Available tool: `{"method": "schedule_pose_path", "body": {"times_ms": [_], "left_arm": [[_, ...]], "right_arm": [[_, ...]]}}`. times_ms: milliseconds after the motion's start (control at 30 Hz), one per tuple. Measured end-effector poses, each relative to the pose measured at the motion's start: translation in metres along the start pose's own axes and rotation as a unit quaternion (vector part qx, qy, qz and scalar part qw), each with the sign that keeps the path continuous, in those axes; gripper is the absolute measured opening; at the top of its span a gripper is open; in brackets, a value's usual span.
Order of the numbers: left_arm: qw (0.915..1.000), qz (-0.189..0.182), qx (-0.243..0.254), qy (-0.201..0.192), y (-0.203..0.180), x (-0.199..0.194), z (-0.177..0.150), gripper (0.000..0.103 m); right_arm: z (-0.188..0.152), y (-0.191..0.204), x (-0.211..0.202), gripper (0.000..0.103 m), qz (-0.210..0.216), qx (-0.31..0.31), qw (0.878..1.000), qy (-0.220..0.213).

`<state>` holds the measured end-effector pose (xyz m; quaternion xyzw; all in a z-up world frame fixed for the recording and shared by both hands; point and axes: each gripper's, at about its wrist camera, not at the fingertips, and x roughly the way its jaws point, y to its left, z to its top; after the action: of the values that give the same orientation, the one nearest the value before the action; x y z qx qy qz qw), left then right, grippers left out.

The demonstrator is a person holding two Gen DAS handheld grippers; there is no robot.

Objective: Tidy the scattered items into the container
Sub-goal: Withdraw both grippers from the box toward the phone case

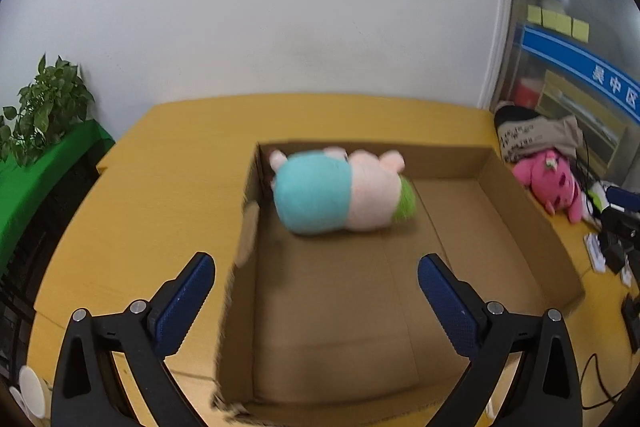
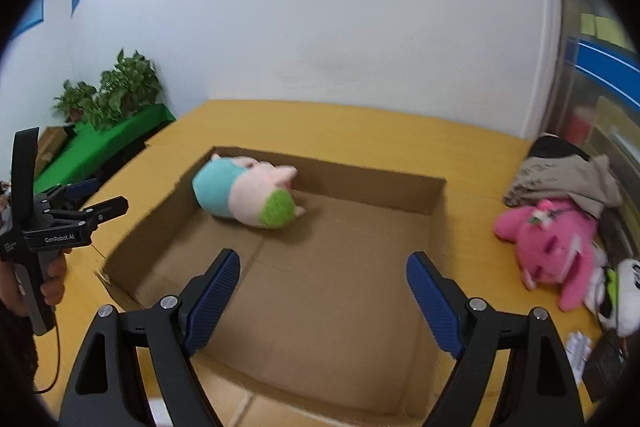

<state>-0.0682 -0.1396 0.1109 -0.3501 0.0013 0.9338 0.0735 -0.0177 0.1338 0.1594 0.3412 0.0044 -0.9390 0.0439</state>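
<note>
Both claws, left and right, gape empty, angled down over box

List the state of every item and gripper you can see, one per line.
cardboard box: open-topped, on the table.
pastel plush toy: lying on its side in the box's far left corner.
pink plush toy: outside the box, on the table to its right.
grey cloth: crumpled behind the pink toy.
left gripper: open, empty.
right gripper: open, empty.
</note>
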Motion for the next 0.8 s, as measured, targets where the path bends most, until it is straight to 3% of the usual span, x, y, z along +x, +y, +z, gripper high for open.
{"method": "schedule_pose_path", "body": {"times_ms": [300, 367, 500, 800], "left_arm": [[0.9951, -0.017, -0.035, 0.091, -0.013, 0.042, -0.064, 0.098], [0.9953, 0.011, -0.015, 0.095, -0.021, 0.044, -0.074, 0.098], [0.9940, -0.001, -0.040, 0.102, -0.017, 0.042, -0.084, 0.098], [0.9942, 0.006, -0.032, 0.102, -0.023, 0.035, -0.081, 0.098]], "right_arm": [[-0.080, -0.001, 0.071, 0.086, 0.018, 0.028, 0.994, 0.105], [-0.090, -0.003, 0.078, 0.086, 0.013, 0.029, 0.993, 0.111], [-0.101, -0.014, 0.079, 0.086, 0.016, 0.044, 0.993, 0.107], [-0.106, -0.021, 0.077, 0.086, 0.014, 0.029, 0.993, 0.113]]}}
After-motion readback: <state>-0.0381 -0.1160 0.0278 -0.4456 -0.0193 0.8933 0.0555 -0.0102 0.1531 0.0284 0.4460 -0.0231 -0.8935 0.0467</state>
